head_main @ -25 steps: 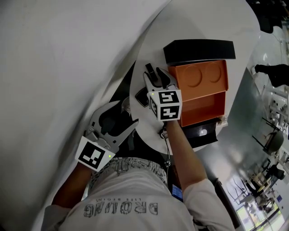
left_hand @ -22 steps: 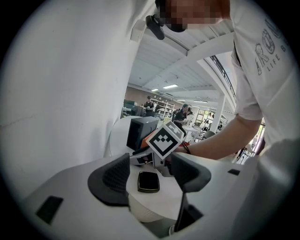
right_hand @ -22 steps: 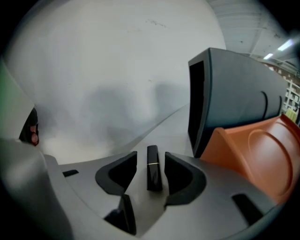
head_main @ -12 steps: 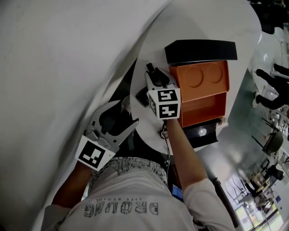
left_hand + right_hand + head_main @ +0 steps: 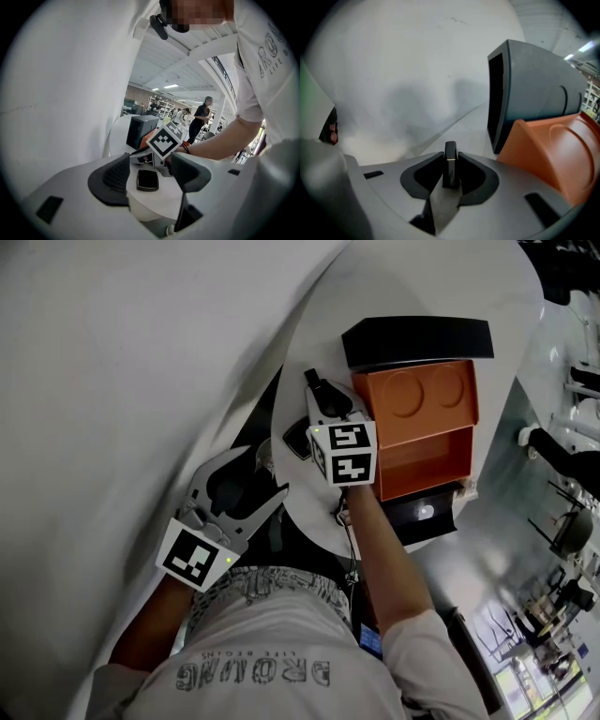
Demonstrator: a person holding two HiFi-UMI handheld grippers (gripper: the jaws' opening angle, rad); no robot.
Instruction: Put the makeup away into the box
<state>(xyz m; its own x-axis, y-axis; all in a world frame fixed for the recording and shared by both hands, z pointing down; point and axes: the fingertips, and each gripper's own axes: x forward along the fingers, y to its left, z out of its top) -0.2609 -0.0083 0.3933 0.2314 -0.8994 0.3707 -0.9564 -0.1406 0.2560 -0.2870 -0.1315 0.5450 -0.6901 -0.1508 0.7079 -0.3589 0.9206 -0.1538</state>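
A slim black lipstick tube (image 5: 450, 164) with a thin gold ring stands upright between the pads of my right gripper (image 5: 450, 172). Its jaws have just been closing and now press on the tube. In the head view this gripper (image 5: 319, 390) sits on the round white table (image 5: 412, 287), just left of the orange box (image 5: 422, 418), whose black lid (image 5: 417, 341) stands open behind it. A flat black compact (image 5: 147, 180) lies on the table near its edge. My left gripper (image 5: 150, 161) is open in front of the compact and does not touch it.
The white wall curves close along the table's left side. A dark base (image 5: 422, 517) shows under the box's near edge. People and furniture stand in the room beyond the table at the right.
The right gripper's jaws have narrowed onto the black tube. Neither hand has shifted. A person in the background at the right has moved.
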